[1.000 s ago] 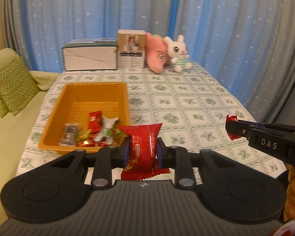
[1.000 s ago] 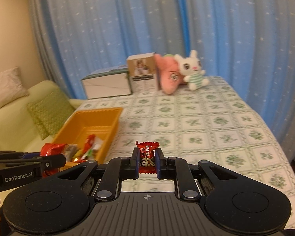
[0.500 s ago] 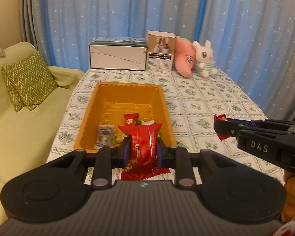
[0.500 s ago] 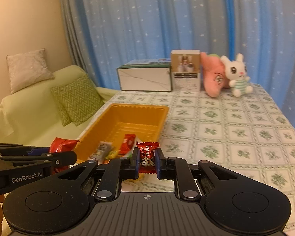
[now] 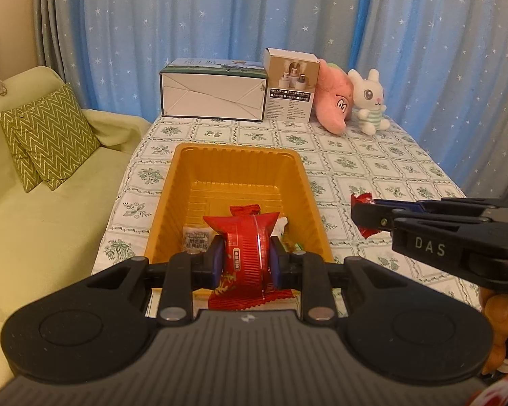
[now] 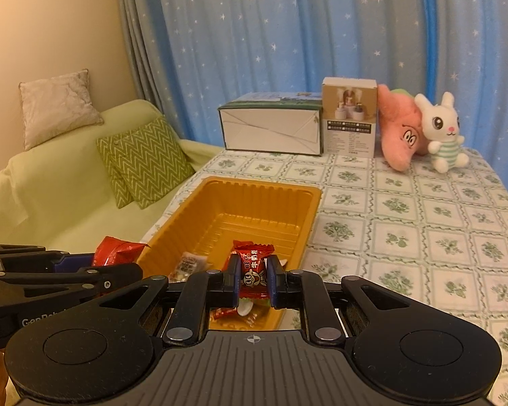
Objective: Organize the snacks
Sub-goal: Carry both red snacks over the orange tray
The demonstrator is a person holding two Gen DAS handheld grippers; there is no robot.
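Red foil, crinkled: a large snack packet (image 5: 245,253) clamped upright between the blue pads of the left tool (image 5: 246,258), which is closed on the packet's middle and poised above the near end of the tray.

Red wrapper, small: a milk candy (image 6: 253,270) pinched in the right tool (image 6: 253,275), the jaws narrowed onto it; seen from the left view, this tool sits just right of the tray's right rim, the candy not yet over the cavity.

Orange plastic tray (image 5: 298,169), ribbed floor, lying lengthwise on the table (image 5: 372,169). Near end holds several loose snacks: a red candy (image 5: 244,210), a clear-wrapped grey sweet (image 5: 195,238), other pieces partly hidden behind the packet. Far half bare.

Step in hand, as judged: release into the tray. Advisable to bring each tool fully inside the rim, lower it close to the floor, then open; the large packet suits the bare far half so it does not bury the small sweets. The right tool needs a shift leftward first.

Beyond: white carton (image 5: 213,93), small printed box (image 5: 291,84), pink plush (image 5: 333,105), white rabbit plush (image 5: 369,101), blue star curtain (image 5: 220,17).
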